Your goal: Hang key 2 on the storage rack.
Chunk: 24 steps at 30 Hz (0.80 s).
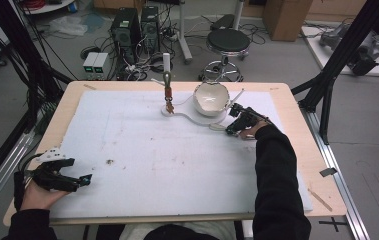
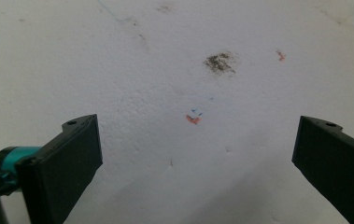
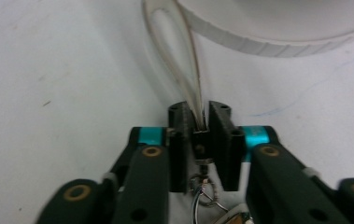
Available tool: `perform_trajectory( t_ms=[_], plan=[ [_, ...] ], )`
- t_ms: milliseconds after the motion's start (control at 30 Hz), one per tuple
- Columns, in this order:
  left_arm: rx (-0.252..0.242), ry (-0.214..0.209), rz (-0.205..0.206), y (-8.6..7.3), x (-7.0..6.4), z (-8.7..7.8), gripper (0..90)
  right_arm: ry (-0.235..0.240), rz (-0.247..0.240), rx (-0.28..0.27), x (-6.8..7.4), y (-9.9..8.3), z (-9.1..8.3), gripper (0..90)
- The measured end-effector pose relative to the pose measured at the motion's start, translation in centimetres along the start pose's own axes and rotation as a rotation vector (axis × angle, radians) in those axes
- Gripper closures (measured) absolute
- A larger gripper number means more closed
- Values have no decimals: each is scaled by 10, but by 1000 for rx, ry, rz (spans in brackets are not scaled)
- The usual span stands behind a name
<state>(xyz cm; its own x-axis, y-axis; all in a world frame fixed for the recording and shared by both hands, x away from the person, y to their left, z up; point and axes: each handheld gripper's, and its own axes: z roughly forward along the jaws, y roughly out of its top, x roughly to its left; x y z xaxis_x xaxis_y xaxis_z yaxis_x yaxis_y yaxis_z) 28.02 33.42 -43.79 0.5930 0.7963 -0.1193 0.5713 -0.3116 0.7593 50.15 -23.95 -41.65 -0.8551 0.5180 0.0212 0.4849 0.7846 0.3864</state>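
A white bowl (image 1: 210, 98) lies tilted on a flat white round base (image 1: 197, 119) at the back of the foam-covered table. A thin whitish loop (image 3: 179, 70) runs out from the base's rim (image 3: 277, 32). My right gripper (image 3: 200, 116) is shut on the near end of that loop, and it sits just right of the base in the high view (image 1: 230, 132). Left of the bowl, a small upright stand (image 1: 168, 92) holds a brownish piece. My left gripper (image 1: 83, 180) rests at the near left corner, jaws wide open (image 2: 195, 154) over bare foam with nothing between them.
The white foam sheet (image 1: 152, 150) covers most of the wooden tabletop and carries a dark smudge (image 2: 220, 62) and small coloured marks. Black frame struts (image 1: 337, 65) rise at the right and left edges. A stool (image 1: 228, 42) and computer towers (image 1: 127, 30) stand beyond the table.
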Motion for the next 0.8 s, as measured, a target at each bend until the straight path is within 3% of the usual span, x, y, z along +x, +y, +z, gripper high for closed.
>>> perform_trajectory(
  t_ms=[133,267,467,800],
  plan=[
    [3,0,2,0,0,0,19,23,-16,0,2,-2,-1,817],
    [1,-3,0,0,0,0,19,59,3,5,3,-4,-3,817],
    [-1,-1,1,0,0,0,19,70,26,-9,4,-7,-5,817],
    [2,-5,3,0,1,2,19,104,83,-79,5,-23,-21,816]
  ],
)
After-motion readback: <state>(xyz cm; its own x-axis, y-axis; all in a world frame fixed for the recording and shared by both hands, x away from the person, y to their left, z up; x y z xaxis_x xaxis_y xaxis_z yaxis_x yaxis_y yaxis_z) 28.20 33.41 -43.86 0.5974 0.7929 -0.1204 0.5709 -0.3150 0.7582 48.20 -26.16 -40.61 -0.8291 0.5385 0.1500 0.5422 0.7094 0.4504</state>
